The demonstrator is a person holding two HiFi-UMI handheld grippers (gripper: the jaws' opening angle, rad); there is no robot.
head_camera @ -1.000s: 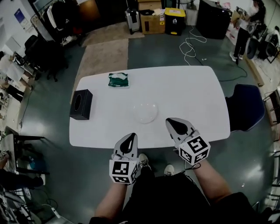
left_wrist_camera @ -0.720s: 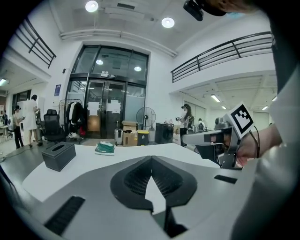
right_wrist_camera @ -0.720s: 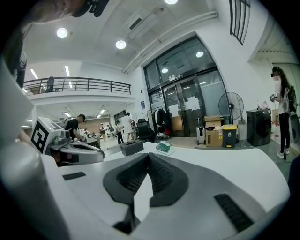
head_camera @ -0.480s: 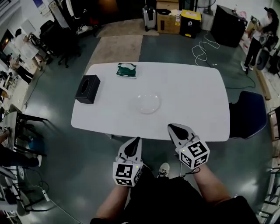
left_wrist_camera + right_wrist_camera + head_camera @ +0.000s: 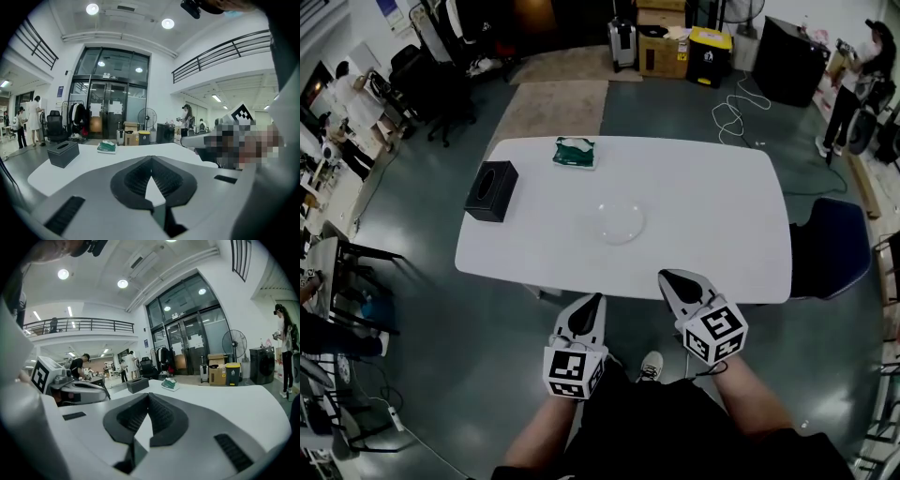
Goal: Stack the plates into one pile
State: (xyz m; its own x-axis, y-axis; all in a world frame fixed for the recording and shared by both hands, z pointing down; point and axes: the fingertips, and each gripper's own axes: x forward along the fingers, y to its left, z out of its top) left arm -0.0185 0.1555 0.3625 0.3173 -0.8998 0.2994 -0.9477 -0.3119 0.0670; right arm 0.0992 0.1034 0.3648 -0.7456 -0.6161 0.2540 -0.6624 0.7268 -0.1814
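Plates [image 5: 622, 222]: pale, see-through, sitting near the middle of the white table [image 5: 712, 187] in one spot; cannot tell how many. Well apart from both claws.

Left gripper [image 5: 597, 298]: clenched, pads meeting tip to tip, nothing between them. Held just off the table's near edge.

Right gripper [image 5: 665, 277]: also clenched and empty, tip at the near edge, beside the left one. The cube on each gripper carries black-and-white square codes.

Black tissue box [image 5: 491, 190] is toward the table's left end. Green packet [image 5: 575, 152] lies by the far edge; its print is too small to read.

Yellow bin [image 5: 710, 42] stands on the floor beyond, with a dark label that is unreadable.
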